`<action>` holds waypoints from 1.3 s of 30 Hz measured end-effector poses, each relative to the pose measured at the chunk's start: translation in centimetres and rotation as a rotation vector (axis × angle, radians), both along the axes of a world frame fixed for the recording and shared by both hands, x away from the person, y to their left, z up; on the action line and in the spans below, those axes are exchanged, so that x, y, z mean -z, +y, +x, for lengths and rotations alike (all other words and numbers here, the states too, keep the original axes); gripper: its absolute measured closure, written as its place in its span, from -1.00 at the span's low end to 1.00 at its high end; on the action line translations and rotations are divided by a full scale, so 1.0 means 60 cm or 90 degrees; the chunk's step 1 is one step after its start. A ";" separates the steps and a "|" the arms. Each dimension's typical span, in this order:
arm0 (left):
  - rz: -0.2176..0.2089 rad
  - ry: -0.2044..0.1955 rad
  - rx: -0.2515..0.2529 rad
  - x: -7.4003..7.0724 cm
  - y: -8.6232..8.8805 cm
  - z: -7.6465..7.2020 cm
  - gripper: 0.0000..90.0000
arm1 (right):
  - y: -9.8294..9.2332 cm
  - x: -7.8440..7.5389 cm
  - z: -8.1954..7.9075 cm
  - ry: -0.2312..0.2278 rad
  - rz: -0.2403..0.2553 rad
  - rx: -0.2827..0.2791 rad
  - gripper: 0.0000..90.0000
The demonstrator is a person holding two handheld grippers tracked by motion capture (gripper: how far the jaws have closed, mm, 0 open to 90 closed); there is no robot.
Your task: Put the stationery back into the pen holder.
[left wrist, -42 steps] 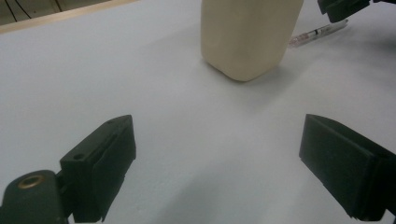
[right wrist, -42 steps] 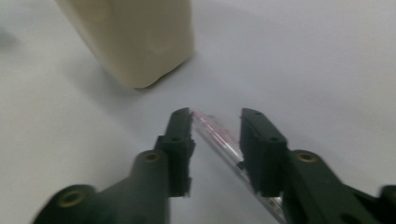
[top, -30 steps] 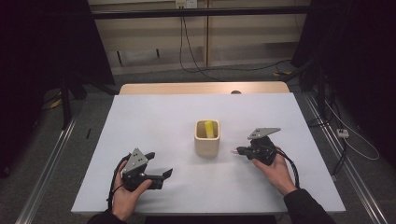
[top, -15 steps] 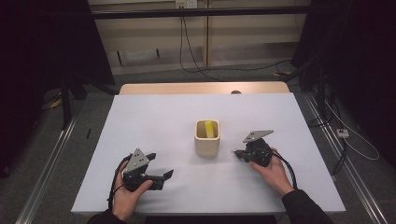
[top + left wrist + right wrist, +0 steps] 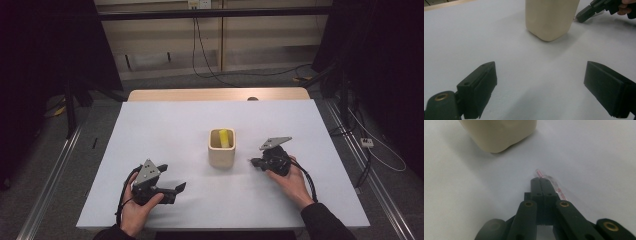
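Note:
A beige square cup (image 5: 221,155) stands mid-table with a yellow object (image 5: 224,138) inside it. My right gripper (image 5: 253,161) rests just right of the cup, pointing at it, jaws pressed together. In the right gripper view a thin clear tube with pink marks (image 5: 539,173) sticks out at the closed tips (image 5: 540,180) and runs back along the right jaw, low over the table. My left gripper (image 5: 171,178) lies at the front left, jaws wide apart (image 5: 540,87) with nothing between them, aimed at the cup (image 5: 550,17). The right gripper (image 5: 586,12) shows beyond it.
The white table (image 5: 165,130) has bare surface all round the cup. A wooden strip (image 5: 215,94) edges its far side. Rails and cables lie on the floor beyond and to both sides.
The right gripper has shifted slightly left, toward the cup. The left gripper and the cup have stayed put.

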State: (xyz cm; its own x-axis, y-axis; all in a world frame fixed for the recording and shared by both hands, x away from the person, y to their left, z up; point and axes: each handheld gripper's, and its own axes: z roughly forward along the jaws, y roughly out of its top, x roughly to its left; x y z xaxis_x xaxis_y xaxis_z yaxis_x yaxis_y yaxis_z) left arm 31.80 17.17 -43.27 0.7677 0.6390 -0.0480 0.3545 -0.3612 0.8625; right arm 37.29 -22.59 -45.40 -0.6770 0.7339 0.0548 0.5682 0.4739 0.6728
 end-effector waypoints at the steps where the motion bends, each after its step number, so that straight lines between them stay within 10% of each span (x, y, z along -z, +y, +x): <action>1: 0.001 0.001 0.000 0.000 0.000 0.000 -0.75 | -0.001 0.000 0.002 0.005 0.003 -0.001 1.00; 13: -0.003 0.011 0.009 0.002 -0.002 0.000 -0.75 | -0.001 -0.006 0.025 0.051 0.009 0.010 1.00; 39: -0.009 0.009 0.001 0.000 0.002 0.000 -0.76 | -0.005 -0.006 0.037 0.031 0.038 0.025 1.00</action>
